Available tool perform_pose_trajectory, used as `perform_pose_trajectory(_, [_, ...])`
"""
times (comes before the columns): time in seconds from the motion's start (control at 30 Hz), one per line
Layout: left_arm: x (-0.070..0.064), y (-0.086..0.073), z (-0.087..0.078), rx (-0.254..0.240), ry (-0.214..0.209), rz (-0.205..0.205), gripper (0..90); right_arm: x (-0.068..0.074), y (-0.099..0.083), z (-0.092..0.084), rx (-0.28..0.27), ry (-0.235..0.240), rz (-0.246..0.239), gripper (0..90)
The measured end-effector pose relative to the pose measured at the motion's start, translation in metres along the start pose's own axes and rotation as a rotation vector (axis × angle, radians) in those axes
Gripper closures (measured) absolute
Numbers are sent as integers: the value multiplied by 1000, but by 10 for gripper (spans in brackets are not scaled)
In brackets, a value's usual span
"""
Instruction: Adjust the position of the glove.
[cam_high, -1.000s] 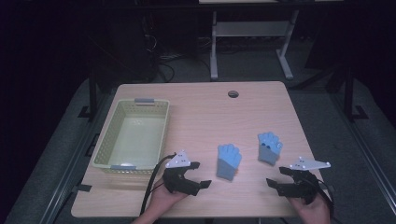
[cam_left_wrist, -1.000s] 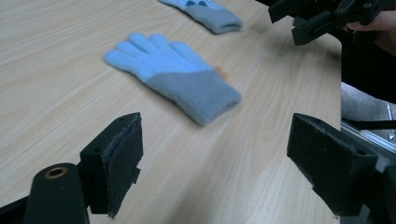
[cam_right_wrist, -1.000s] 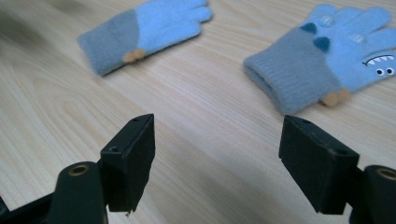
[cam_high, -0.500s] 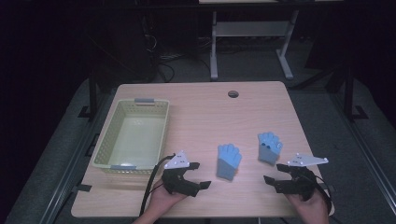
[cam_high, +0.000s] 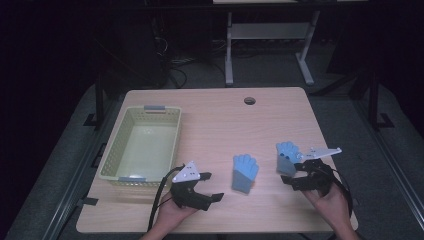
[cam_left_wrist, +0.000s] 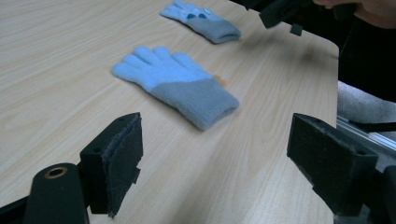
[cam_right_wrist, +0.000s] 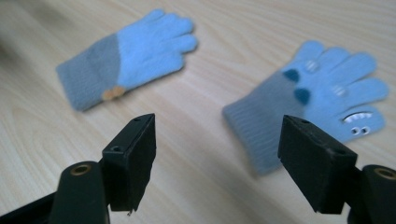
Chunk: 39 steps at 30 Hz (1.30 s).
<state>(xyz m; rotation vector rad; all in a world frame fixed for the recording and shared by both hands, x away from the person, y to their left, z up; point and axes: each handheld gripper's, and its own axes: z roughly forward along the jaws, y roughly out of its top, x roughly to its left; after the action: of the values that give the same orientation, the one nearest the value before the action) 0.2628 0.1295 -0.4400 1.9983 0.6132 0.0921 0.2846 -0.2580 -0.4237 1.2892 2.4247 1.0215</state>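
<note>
Blue gloves untouched; right hand-held gripper (cam_high: 295, 172) has crept toward face glove (cam_high: 286, 157) at 12 o'clock, jaws wide, empty. Left hand-held gripper (cam_high: 210, 186) open, idle; plain glove (cam_high: 244, 172) at its 2 o'clock.

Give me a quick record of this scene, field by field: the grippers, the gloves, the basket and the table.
left gripper: open, holds nothing, aimed at the plain glove
right gripper: open, holds nothing, near the patterned glove's cuff
plain glove: flat on the table, between the grippers
patterned glove: flat, on the table's right side
basket: pale green, empty, on the table's left side
table: light wood
</note>
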Motion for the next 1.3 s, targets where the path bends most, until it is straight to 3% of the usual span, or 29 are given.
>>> perform_pose_trajectory(0.3, [3, -1, 0, -1, -12, -24, 181, -15, 22, -3, 28, -19, -5, 301])
perform_pose_trajectory(0.37, [3, -1, 1, -3, -12, -14, 181, -19, 30, 0, 57, -25, -14, 301])
perform_pose_trajectory(0.7, [2, -1, 1, -10, -14, -28, 182, -27, 49, 10, 101, -37, -5, 312])
perform_pose_trajectory(0.8, [2, -1, 0, -13, -17, -28, 182, -32, 57, 17, 141, -50, 2, 329])
perform_pose_trajectory(0.9, [2, -1, -1, -15, -18, -29, 182, -35, 58, 21, 148, -54, 6, 348])
perform_pose_trajectory(1.0, [3, -1, -1, -17, -12, -30, 182, -47, 57, 33, 203, -72, 26, 395])
perform_pose_trajectory(1.2, [3, -1, -1, -18, -16, -36, 183, -57, 55, 42, 239, -85, 58, 449])
perform_pose_trajectory(1.3, [3, -2, -1, -14, -18, -39, 183, -58, 55, 47, 258, -88, 44, 479])
